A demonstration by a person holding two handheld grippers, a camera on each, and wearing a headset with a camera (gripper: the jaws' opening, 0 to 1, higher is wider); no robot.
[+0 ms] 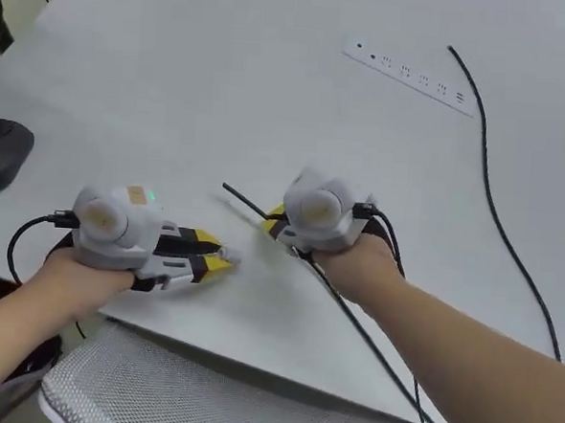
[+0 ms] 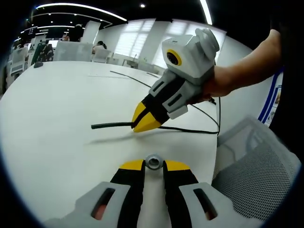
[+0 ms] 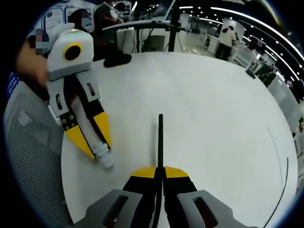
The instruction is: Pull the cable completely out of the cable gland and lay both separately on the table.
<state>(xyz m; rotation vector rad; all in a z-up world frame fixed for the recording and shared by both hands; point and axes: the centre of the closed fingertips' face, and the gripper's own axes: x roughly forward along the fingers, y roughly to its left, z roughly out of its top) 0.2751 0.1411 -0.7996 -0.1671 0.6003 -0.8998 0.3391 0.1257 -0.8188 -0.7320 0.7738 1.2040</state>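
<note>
head view with both gripper views. the left tongs (image 2: 154,167) are closed narrowly on the cable gland (image 2: 153,162), a small pale fitting seen end-on as a ring between the yellow tips. whether it touches the tabletop (image 1: 175,90) cannot be told. the right tongs (image 3: 160,171) are clamped tight on the black cable (image 3: 160,137). its free end sticks out straight ahead of the tips, lifted a little off the white surface, with its shadow beneath it. the cable and the cable gland are apart, each in its own tongs, and the cable's end lies to one side of the left tongs. behind the right tongs the cable runs under the right hand (image 1: 356,262) and on toward the near edge of the tabletop. in the head view the two tongs sit near each other at the near side, the left pointing right and the right pointing left and away. a white power strip (image 1: 411,74) lies at the far side, and its dark cord (image 1: 494,210) trails down the right. a dark mouse (image 1: 0,154) rests at the far left. a grey mesh chair (image 1: 157,386) stands below the near edge.
</note>
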